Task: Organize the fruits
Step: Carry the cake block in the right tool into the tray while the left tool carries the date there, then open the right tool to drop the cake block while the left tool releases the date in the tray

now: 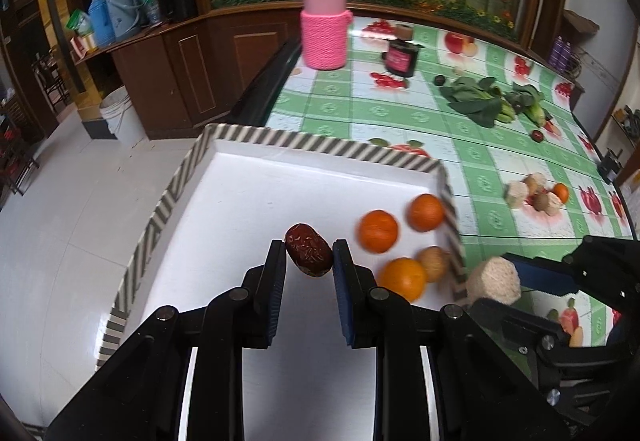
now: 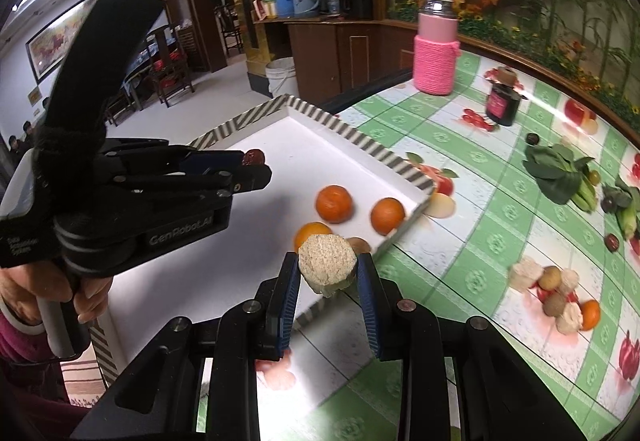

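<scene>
A wrinkled red date (image 1: pixel 309 255) sat pinched between the left gripper's (image 1: pixel 309 256) narrow jaws, above the near part of a white tray (image 1: pixel 280 177) with a striped rim. The right gripper (image 2: pixel 328 268) clamped a pale beige chunk (image 2: pixel 327 263) in its jaws, just over the tray's near right corner. Three oranges (image 1: pixel 378 231) and a brown fruit (image 1: pixel 434 263) lay inside the tray. More fruit (image 2: pixel 554 299) lay far right on the green checked worktop (image 2: pixel 460 201).

Glossy plastic tablecloth (image 1: pixel 400 109), knitted pink wool sleeve (image 1: pixel 323 39), wrinkled matt red date (image 1: pixel 309 255), smooth white tray (image 1: pixel 248 209), rough beige chunk (image 2: pixel 327 264)
</scene>
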A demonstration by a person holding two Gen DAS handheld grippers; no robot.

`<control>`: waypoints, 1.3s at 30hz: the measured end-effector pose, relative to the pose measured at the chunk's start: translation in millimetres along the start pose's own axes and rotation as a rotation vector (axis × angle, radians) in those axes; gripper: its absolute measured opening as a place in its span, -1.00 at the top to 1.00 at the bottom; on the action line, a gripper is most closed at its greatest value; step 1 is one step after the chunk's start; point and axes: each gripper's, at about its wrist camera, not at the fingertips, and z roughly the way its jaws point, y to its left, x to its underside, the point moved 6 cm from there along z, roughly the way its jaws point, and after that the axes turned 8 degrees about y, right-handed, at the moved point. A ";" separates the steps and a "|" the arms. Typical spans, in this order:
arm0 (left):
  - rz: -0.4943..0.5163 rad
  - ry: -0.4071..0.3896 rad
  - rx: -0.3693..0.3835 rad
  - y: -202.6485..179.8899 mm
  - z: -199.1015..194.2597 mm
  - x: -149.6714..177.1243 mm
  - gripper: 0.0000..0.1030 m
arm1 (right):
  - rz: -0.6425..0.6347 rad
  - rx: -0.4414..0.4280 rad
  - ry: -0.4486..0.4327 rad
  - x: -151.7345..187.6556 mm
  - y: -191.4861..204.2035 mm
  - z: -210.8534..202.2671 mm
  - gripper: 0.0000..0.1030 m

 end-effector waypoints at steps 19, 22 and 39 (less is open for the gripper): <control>-0.081 0.091 -0.016 36.3 36.7 -0.8 0.59 | -0.068 -0.080 0.086 -14.2 40.8 57.5 0.44; -0.086 0.100 -0.023 36.7 40.3 -0.1 0.59 | -0.071 -0.081 0.099 -14.1 43.2 65.2 0.44; -0.115 0.125 -0.020 37.5 45.2 5.3 0.14 | -0.050 -0.094 0.087 -7.8 41.2 61.6 0.23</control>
